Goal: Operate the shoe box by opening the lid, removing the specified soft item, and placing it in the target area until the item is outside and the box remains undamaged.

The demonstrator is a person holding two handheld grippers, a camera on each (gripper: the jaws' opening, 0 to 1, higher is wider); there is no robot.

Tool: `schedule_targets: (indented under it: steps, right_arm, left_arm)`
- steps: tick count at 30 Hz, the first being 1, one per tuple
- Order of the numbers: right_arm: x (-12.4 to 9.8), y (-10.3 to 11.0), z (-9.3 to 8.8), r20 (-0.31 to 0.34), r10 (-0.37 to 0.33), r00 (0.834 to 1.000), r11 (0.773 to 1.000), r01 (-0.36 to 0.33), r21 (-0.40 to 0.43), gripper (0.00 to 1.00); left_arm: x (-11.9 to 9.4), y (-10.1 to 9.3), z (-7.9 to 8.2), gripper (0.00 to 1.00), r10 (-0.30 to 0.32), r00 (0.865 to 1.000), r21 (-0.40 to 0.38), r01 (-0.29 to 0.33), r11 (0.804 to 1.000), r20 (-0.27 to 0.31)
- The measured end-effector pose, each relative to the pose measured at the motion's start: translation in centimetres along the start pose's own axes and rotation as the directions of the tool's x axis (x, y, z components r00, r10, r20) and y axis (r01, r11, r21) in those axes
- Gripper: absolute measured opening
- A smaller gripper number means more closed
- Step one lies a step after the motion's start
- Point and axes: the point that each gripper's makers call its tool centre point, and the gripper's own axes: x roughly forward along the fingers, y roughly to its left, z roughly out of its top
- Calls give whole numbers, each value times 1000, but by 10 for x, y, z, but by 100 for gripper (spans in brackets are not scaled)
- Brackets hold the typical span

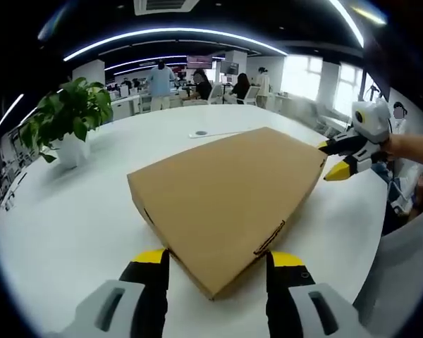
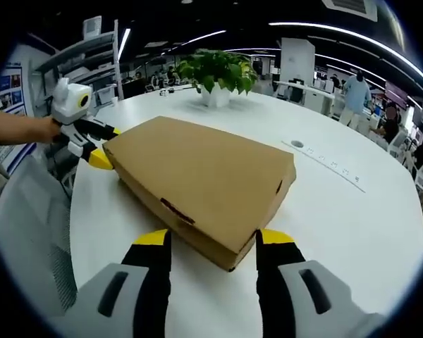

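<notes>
Shoe box [image 1: 229,197]: flat brown cardboard carton, lid closed, lying on the white counter [image 1: 70,225]. A slot-and-tab closure shows on the side wall facing each camera. Surfaces plain, unprinted, with no visible dents or tears. Contents hidden, so the soft item cannot be described.

Left hand-held gripper [image 1: 215,271]: jaws spread apart, holding nothing, one yellow-tipped jaw on either side of the box's near corner; whether they touch the cardboard cannot be told. Seen from the right gripper view, it sits at the far-left corner of the box [image 2: 92,144].

Right hand-held gripper [image 2: 206,246]: jaws likewise apart and empty, straddling the opposite corner. From the left gripper view it appears at the box's far-right corner [image 1: 345,155].

Placement, as judged: the two tools bracket diagonal corners, probably to steady the box and find the lid edge before lifting; opening is not yet begun.

Other: potted plant [image 1: 70,116] beyond the box, well apart from it.
</notes>
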Motion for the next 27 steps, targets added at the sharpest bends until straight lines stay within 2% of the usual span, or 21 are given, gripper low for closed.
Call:
schedule_targets:
  steps: [12,19,27]
  right_arm:
    - [-1,28,0,25,5,1000,999,-6,54,42]
    - [-2,38,0,25,3,1000,998,-4,59,35]
    - [0,56,1,36,-3,999,997,0,81,35]
  left_arm:
    - [-11,13,-7,53,-35,999,16,36,999,-23]
    - [-17,17,-10,54,-43,998,46,45,998,-36]
    - [-23,29,-13,54,-66,996,77,70,995,-58]
